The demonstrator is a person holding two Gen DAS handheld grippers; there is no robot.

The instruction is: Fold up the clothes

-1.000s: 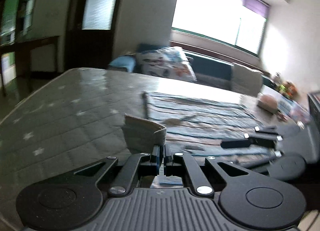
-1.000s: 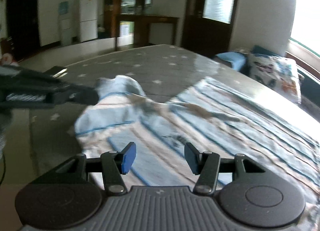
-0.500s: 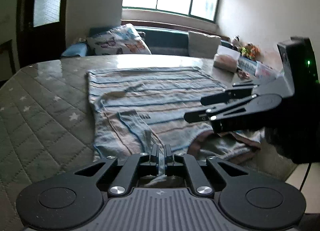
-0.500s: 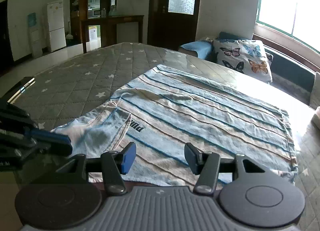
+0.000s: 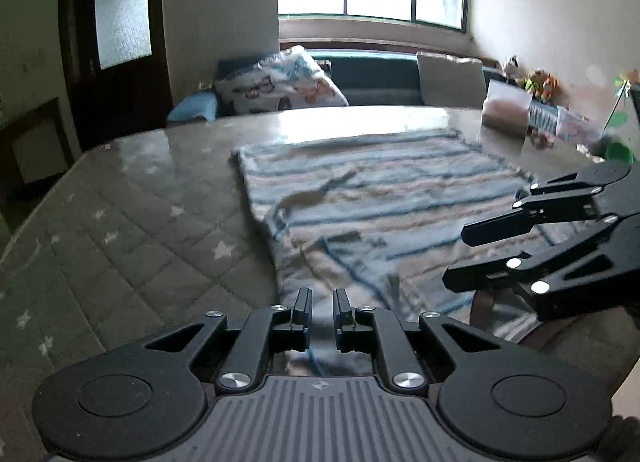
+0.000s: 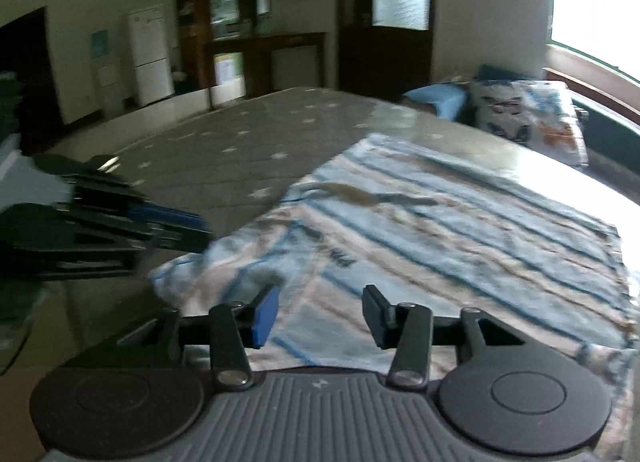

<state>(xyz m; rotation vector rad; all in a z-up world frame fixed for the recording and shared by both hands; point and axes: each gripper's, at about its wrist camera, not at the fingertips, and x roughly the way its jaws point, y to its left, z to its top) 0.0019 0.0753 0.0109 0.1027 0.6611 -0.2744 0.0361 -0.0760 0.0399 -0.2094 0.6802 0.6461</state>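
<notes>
Garment [image 5: 384, 198] lies flat on table [image 5: 132, 230]; pillow [image 5: 280, 80] behind; box [image 5: 506, 112] far right.

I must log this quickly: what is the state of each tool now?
Left tool: opening, small gap, the striped shirt lies between the pads, no longer pinched.
Right tool: open and closing, nothing gripped, above the shirt.

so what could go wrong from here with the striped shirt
1. The left gripper is opening over the folded-in sleeve; the fold looks loose and rumpled and may spring back.
2. The right gripper is closing just above the striped shirt; it could pinch only the top layer and drag the flat body askew.
</notes>
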